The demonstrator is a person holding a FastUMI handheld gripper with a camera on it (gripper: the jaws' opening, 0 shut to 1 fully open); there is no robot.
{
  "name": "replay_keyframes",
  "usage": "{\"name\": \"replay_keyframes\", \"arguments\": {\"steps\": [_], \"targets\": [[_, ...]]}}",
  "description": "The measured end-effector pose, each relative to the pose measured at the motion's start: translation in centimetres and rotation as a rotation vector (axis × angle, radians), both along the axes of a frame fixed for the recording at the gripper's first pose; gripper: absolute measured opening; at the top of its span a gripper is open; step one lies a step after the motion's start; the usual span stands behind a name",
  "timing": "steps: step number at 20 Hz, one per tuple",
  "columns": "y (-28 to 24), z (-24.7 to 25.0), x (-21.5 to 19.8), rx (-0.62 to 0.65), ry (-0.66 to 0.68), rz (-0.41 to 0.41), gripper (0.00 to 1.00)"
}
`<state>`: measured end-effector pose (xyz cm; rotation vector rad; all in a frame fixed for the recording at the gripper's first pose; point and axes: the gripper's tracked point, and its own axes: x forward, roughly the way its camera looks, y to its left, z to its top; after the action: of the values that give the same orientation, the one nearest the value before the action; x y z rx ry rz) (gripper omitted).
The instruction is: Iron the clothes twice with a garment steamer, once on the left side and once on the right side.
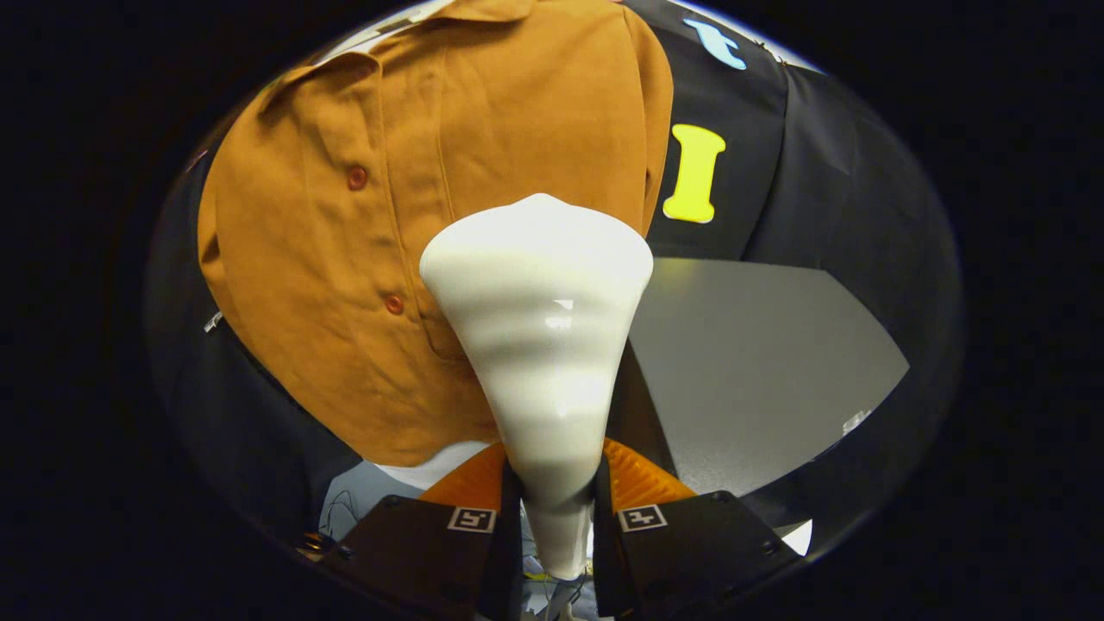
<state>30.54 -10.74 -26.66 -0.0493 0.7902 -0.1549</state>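
A white garment steamer with a cone-shaped head rises from between my fingers. My gripper is shut on its narrow handle, one finger pressing each side. The wide head rests against or just in front of an orange-brown button-up shirt hanging ahead. The head sits over the shirt's right part, to the right of the row of red buttons. Whether the head touches the cloth I cannot tell. The shirt's hem hangs just above my left finger.
A grey table top lies to the right, beyond the steamer. Black cloth walls stand behind the shirt and the table. Cables and a pale surface show below the shirt's hem, by my left finger.
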Motion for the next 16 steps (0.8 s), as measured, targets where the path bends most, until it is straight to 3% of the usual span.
{"name": "replay_keyframes", "arguments": {"steps": [4, 9, 16], "targets": [[4.1, 5.3, 1.1, 0.001, -0.135, 0.093, 0.36], [12.0, 9.0, 1.6, 0.029, -0.204, 0.204, 0.36], [17.4, 9.3, 5.0, 0.053, -0.219, 0.250, 0.36]]}}
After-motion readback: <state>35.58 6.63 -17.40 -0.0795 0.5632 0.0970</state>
